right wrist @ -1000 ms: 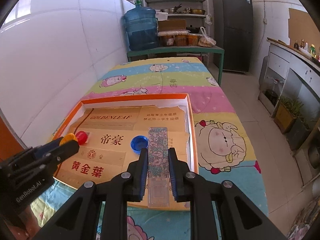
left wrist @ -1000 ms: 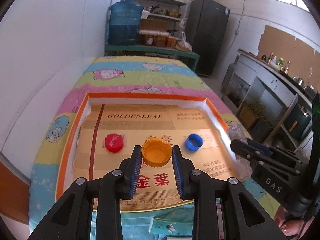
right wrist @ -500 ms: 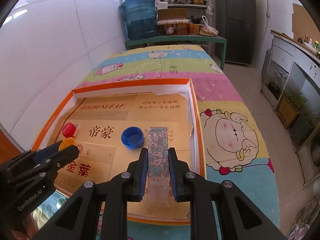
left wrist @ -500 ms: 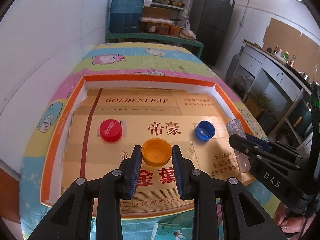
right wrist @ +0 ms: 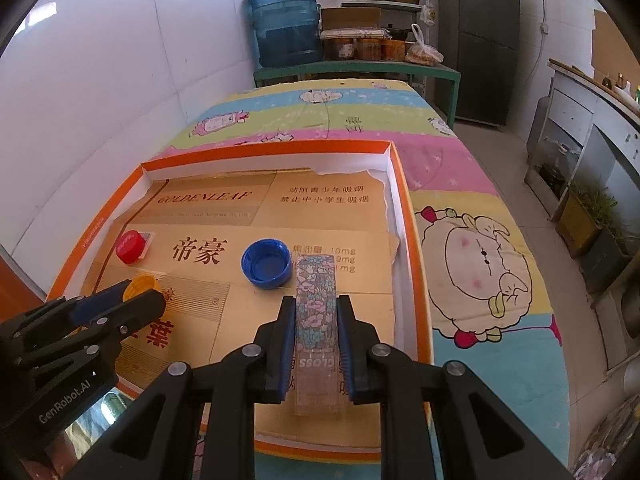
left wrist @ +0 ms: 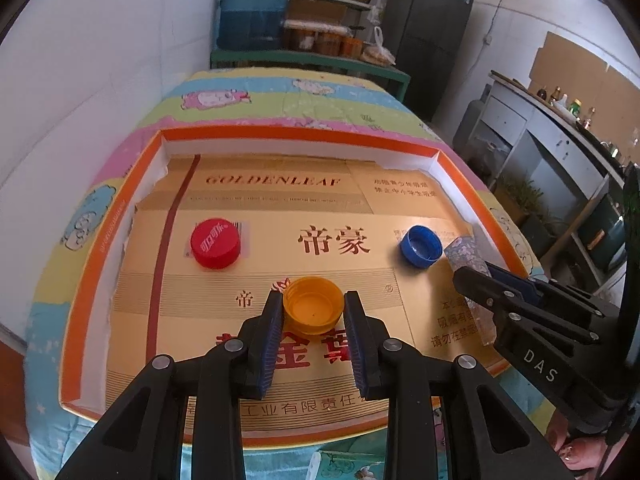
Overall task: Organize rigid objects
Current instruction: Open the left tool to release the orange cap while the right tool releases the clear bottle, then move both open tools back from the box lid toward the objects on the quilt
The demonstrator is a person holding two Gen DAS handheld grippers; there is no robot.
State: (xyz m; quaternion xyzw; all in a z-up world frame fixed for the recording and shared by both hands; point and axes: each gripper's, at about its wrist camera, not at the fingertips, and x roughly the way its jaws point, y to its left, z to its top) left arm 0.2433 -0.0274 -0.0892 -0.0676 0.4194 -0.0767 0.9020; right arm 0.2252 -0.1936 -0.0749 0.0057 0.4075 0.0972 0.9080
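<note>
Floral box (right wrist: 316, 304), a long narrow clear case with a flower print, is clamped between the pads of the right gripper (right wrist: 316, 344); its long axis runs straight ahead along the fingers, its far end just beside a blue cap (right wrist: 266, 263) lying open side up. The word "GLOSS" reads upside down on its near end. It is held over the right side of a shallow orange-rimmed tray (right wrist: 404, 216), whose gold cardboard liner reads "GOLDENLEAF" with large red Chinese characters. Left of it, the left gripper (left wrist: 313, 332) is closed on an orange cap (left wrist: 313, 310), open side up, over the tray's middle. A red cap (left wrist: 215, 242) with white Chinese lettering lies top up, further left. "DAS" and "GenRobot.AI" are printed on the gripper bodies.
</note>
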